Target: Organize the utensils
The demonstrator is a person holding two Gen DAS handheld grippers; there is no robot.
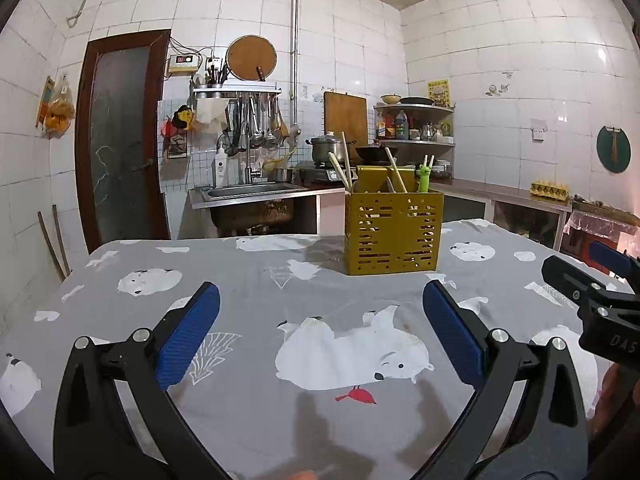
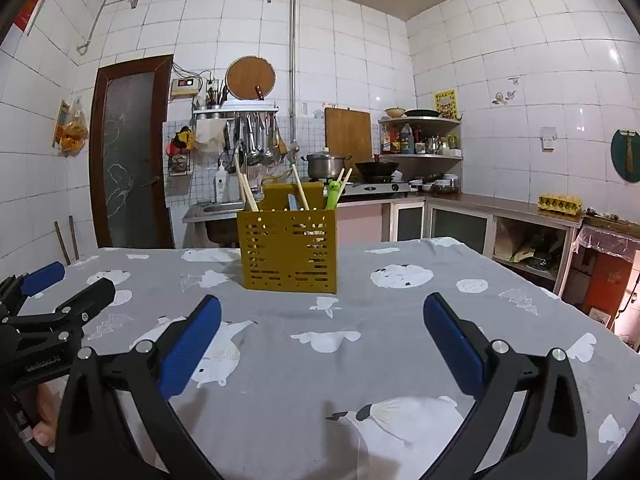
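Note:
A yellow perforated utensil holder [image 1: 394, 232] stands on the table with the grey bear-print cloth [image 1: 248, 280]; it also shows in the right wrist view [image 2: 289, 250]. It holds wooden chopsticks [image 1: 343, 168], a green snail-shaped utensil [image 1: 425, 176] and a grey-handled piece. My left gripper [image 1: 320, 312] is open and empty, low over the cloth in front of the holder. My right gripper [image 2: 322, 320] is open and empty, also short of the holder. Each gripper shows at the edge of the other's view: the right one [image 1: 592, 280] and the left one [image 2: 60, 292].
Behind the table are a sink [image 1: 252, 190], a rack of hanging ladles [image 1: 256, 124], a stove with a pot [image 1: 326, 148] and wok, corner shelves with bottles [image 1: 412, 124], and a counter with an egg carton [image 2: 559, 202]. A door [image 1: 120, 140] is at the left.

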